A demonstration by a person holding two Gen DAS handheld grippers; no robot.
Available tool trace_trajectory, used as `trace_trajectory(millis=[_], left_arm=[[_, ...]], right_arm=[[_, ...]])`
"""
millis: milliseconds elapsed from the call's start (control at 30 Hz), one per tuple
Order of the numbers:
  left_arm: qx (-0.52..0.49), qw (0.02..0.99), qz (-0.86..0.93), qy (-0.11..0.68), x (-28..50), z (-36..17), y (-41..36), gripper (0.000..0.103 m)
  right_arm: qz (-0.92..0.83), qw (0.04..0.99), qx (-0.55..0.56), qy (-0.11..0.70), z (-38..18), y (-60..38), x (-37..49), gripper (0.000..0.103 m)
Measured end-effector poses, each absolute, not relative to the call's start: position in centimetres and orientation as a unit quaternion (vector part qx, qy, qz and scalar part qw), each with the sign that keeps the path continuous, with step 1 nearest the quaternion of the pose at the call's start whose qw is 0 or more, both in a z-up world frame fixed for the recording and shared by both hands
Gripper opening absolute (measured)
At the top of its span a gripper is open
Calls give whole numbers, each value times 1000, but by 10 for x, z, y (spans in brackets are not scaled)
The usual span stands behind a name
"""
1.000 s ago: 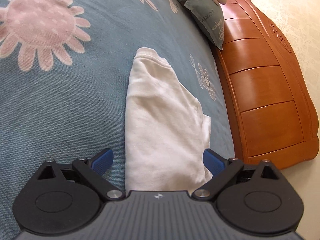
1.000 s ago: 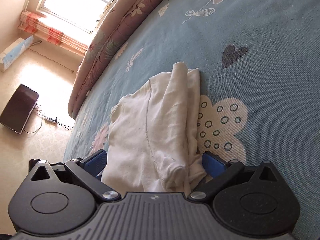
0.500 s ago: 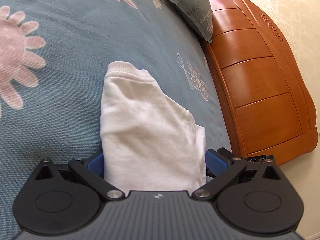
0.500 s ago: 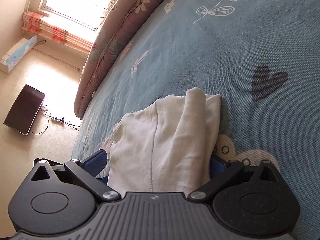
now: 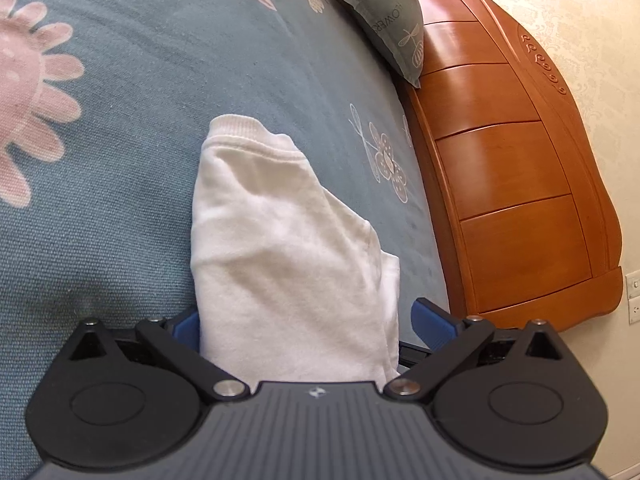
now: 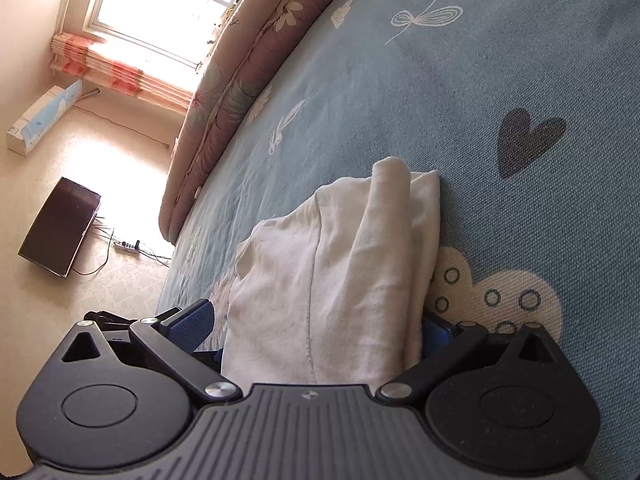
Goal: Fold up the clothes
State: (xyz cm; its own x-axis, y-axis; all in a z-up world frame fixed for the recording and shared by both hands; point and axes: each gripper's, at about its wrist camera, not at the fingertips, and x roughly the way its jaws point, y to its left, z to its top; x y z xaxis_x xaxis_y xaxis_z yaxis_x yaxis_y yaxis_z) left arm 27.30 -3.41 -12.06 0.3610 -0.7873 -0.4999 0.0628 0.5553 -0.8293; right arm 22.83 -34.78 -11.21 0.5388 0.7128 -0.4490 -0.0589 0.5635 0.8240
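The white garment [image 5: 288, 264] lay on the blue flowered bedspread [image 5: 120, 200], near the side of the bed where the wooden headboard [image 5: 512, 168] rose. It was already folded into a long narrow bundle, ribbed hem end [image 5: 236, 124] farthest from my left claw [image 5: 306, 322]. That claw stood wide, its blue pads on either side of the near end of the bundle. The left pad was touching the cloth or just beside it; the right pad had a gap between it and the cloth. It had not closed on anything.

My right claw [image 6: 316, 320] sat at the other end of the same garment [image 6: 340, 272], also spread. There a rolled sleeve or edge [image 6: 394, 200] rode up as a ridge along the right side. Its right pad was mostly hidden behind the cloth, so I could not tell whether it pressed the fabric or only stood beside it.

I judged the cloth light, soft and limp, a knit that would sag and slide out of its layers if lifted from one point. It was not fragile or slippery, but the stacked folds looked loose. I thought the best hold was across the full thickness at each end, both claws pinching all layers together, close to the bedspread, so the bundle could be doubled over without the inner folds spilling.

No basket, box or drawer stood open in either view; a grey pillow [image 5: 384, 20] leaned against the headboard, well apart from the garment.
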Motion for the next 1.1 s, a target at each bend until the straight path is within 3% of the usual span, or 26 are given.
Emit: trace_trajectory(millis=[500, 667, 1100], left_arm=[[-350, 736, -317, 486, 274, -125, -42, 100], [-363, 731, -321, 480, 265, -132, -32, 92], [-338, 739, -297, 501, 270, -124, -62, 97]], right_arm=[[253, 797, 377, 399, -113, -339, 216, 103], [256, 802, 362, 401, -111, -337, 199, 101], [209, 864, 273, 367, -85, -301, 193, 101]])
